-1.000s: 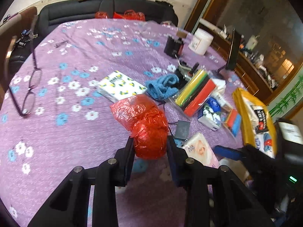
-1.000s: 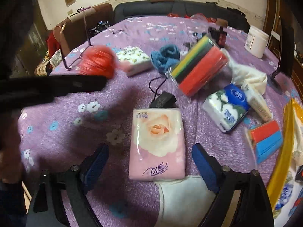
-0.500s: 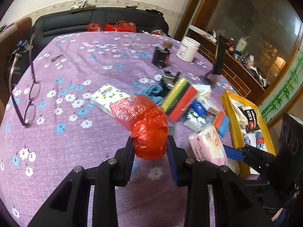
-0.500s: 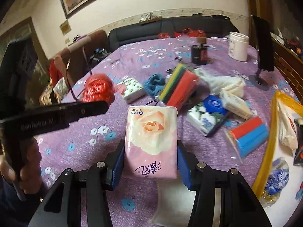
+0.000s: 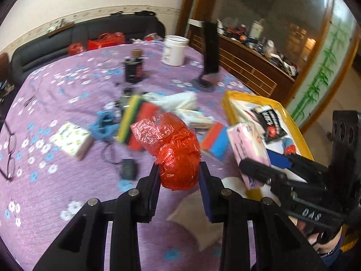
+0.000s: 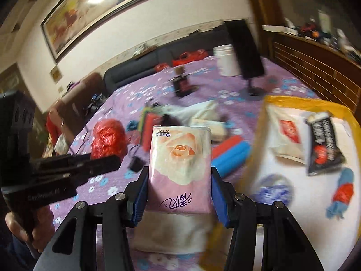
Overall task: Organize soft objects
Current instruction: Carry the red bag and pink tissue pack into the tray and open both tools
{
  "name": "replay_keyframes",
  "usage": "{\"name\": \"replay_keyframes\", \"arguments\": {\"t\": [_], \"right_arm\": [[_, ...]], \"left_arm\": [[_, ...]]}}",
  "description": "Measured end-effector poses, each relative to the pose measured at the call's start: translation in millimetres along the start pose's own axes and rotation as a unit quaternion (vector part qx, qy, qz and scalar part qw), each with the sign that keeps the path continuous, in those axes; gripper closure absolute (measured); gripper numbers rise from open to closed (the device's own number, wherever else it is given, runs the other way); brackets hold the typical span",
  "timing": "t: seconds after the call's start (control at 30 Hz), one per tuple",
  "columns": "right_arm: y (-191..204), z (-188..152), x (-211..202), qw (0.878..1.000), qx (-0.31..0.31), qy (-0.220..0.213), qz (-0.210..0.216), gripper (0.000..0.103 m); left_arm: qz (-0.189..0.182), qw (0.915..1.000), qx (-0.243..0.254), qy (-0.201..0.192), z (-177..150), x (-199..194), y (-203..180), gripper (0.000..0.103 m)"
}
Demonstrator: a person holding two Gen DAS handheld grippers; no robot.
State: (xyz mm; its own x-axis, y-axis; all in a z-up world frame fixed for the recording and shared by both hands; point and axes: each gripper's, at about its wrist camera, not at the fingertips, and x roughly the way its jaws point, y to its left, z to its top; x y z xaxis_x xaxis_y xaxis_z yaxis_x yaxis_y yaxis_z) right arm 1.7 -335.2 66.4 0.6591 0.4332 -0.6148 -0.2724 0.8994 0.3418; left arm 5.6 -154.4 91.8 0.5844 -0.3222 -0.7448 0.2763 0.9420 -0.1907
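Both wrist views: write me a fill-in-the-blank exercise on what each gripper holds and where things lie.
1. The left gripper is shut on a crumpled ____ plastic bag.
2. The right gripper is shut on a pink ____ pack printed with a rose.
3. The tray at the right has a ____ rim.
4. The eyeglasses lie on the ____ floral tablecloth.

Missing words: red; tissue; yellow; purple

Cream walls (image 6: 180, 11) with a patterned border strip, a gilt-framed painting (image 6: 94, 11) hung high (glare across its glass). Dark sofa (image 5: 90, 36) behind the desk's purple flowered cloth (image 5: 45, 180). Wooden sideboard (image 5: 252, 65) to the right, cluttered on top; bamboo-print panel (image 5: 320, 79) beyond.
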Motion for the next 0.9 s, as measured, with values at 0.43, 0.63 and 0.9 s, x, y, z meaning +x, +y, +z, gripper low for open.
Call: {"name": "replay_keyframes", "arguments": {"t": [0.43,0.63,0.9], "right_arm": [[-115,-25,-77,0.991,0.103,-0.046,-0.075,0.048],[-138,-43,-91,0.987,0.121,-0.029,-0.102,0.048],[-153,-52,-90,0.983,0.123,-0.012,-0.132,0.045]], "left_arm": [[-0.073,0.9893,0.118,0.046,-12,44,-137,0.071],[-0.091,0.9789,0.163,0.082,-31,76,-189,0.071],[-0.082,0.9766,0.169,0.105,-42,104,-201,0.071]]}}
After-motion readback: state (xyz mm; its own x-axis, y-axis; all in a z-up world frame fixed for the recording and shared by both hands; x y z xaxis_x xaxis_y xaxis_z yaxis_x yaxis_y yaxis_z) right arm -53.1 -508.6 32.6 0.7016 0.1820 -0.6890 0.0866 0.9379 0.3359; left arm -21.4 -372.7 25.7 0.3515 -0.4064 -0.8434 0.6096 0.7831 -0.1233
